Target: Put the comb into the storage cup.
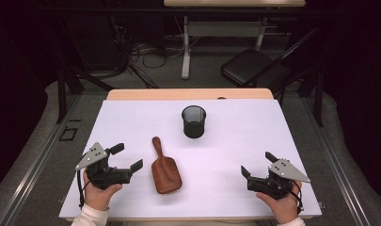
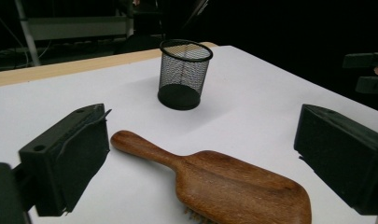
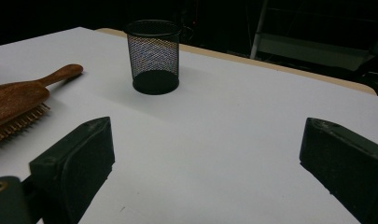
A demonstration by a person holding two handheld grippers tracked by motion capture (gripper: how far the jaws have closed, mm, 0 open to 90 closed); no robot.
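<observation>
A wooden hairbrush [image 1: 164, 168] lies bristles down on the white table sheet [image 1: 235, 141], handle pointing away from me. It also shows close up [image 2: 224, 179] and from the side [image 3: 18, 102]. Behind it stands an upright, empty black mesh cup [image 1: 194, 121] [image 2: 183, 73] [image 3: 154, 56]. My left gripper [image 1: 127, 157] rests near the front left, open, just left of the brush, with nothing between its jaws. Over at the front right, my right gripper [image 1: 257, 164] is open and empty too, well apart from the brush.
The table's wooden far edge [image 1: 188, 94] borders the sheet. Beyond it are a folding chair [image 1: 254, 68], a desk frame [image 1: 186, 47] and cables on the floor. The other gripper [image 2: 368, 72] appears at the far right of the left gripper view.
</observation>
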